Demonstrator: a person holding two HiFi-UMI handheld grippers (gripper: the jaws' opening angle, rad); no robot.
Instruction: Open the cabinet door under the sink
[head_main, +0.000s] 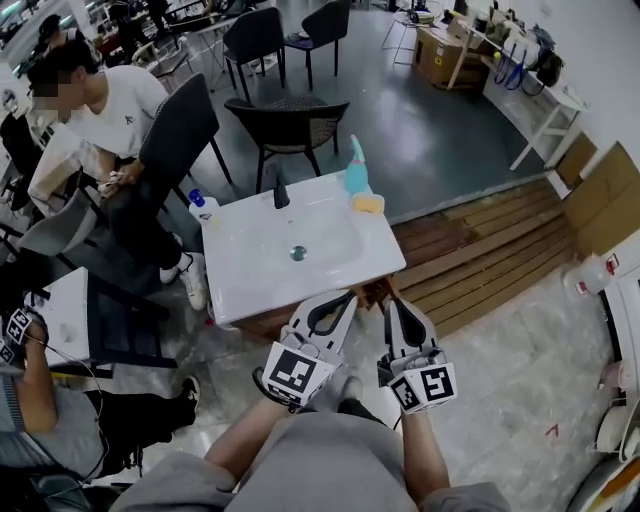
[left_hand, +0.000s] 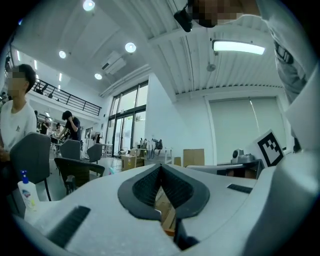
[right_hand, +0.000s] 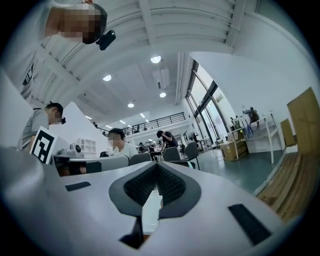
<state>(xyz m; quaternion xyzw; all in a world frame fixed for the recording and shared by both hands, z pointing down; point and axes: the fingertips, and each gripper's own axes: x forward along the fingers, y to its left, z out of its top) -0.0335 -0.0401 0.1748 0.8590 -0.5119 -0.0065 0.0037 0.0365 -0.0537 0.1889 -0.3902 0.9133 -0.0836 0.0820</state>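
A white sink top (head_main: 250, 270) with a black faucet (head_main: 281, 192) sits on a wooden cabinet (head_main: 374, 294). Only a strip of the cabinet's wood shows under the front rim, and its door is hidden from above. Both grippers hover just in front of that rim, pointing at it. My left gripper (head_main: 348, 297) is shut with nothing in it, and its tips meet in the left gripper view (left_hand: 161, 166). My right gripper (head_main: 389, 301) is also shut and empty, with its tips together in the right gripper view (right_hand: 157, 165).
A teal bottle (head_main: 356, 168) and a yellow sponge (head_main: 368, 203) stand on the sink's far right corner. A blue-capped bottle (head_main: 203, 208) stands at its left. Black chairs (head_main: 290, 125) and a seated person (head_main: 100, 110) are behind and to the left. Wooden planks (head_main: 490, 250) lie on the floor at right.
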